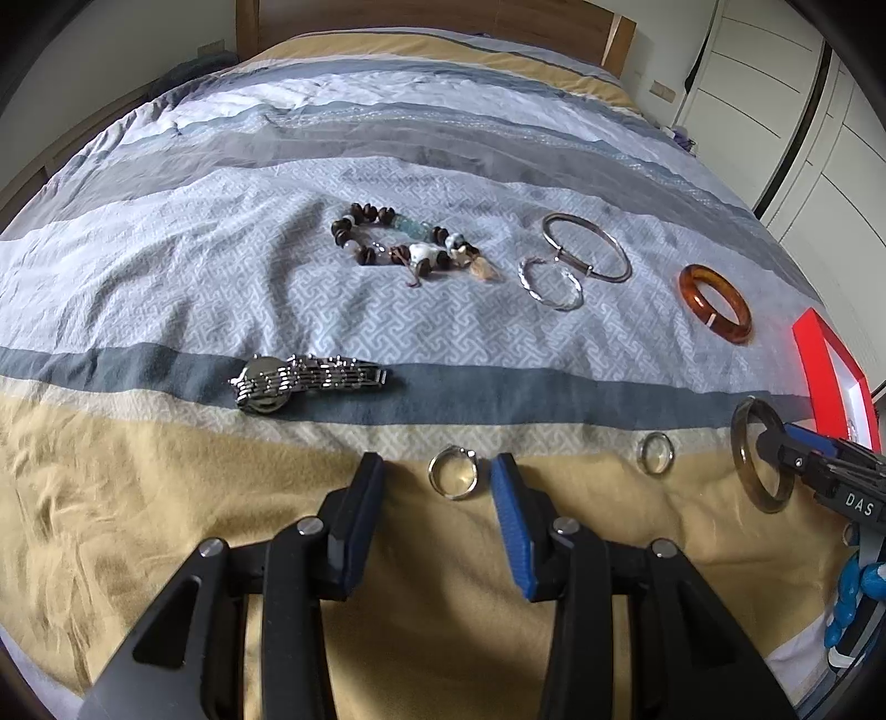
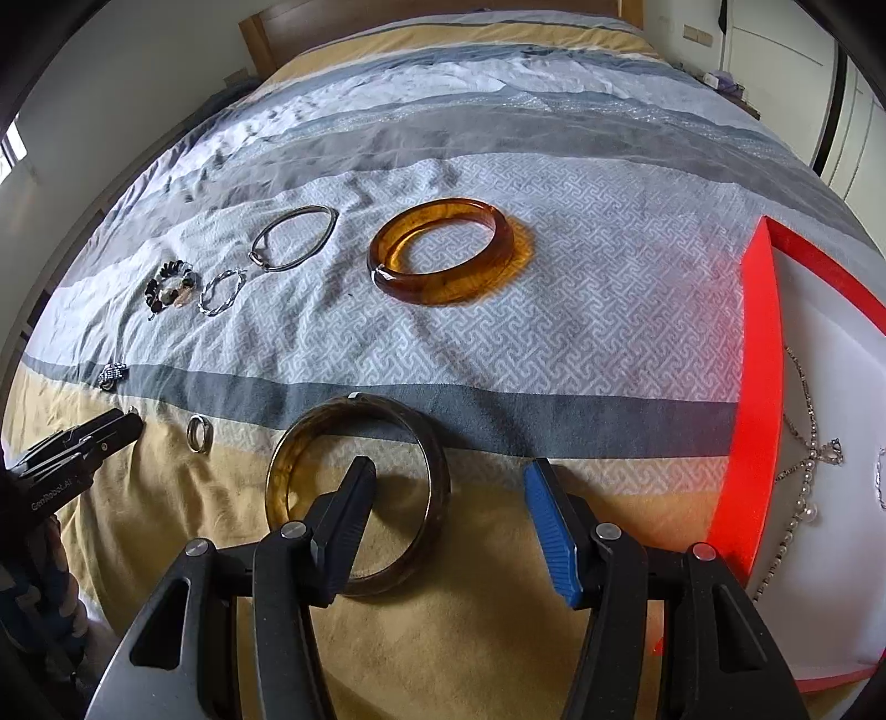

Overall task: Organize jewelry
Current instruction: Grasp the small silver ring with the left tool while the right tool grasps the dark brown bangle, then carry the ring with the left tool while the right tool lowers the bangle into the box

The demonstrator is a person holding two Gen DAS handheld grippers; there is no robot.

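On the bedspread, a small silver ring lies just ahead of my left gripper, between its open fingertips and untouched. A second ring lies to the right. My right gripper is open over a dark brown bangle. Its black finger stands inside the hoop and its blue finger is outside, well clear of the rim. Farther back lie an amber bangle, a thin silver bangle, a twisted silver bangle, a beaded bracelet and a steel watch.
A red box with a white lining sits at the right edge of the bed, with pearl and chain necklaces inside. The wooden headboard is at the far end. White wardrobe doors stand to the right.
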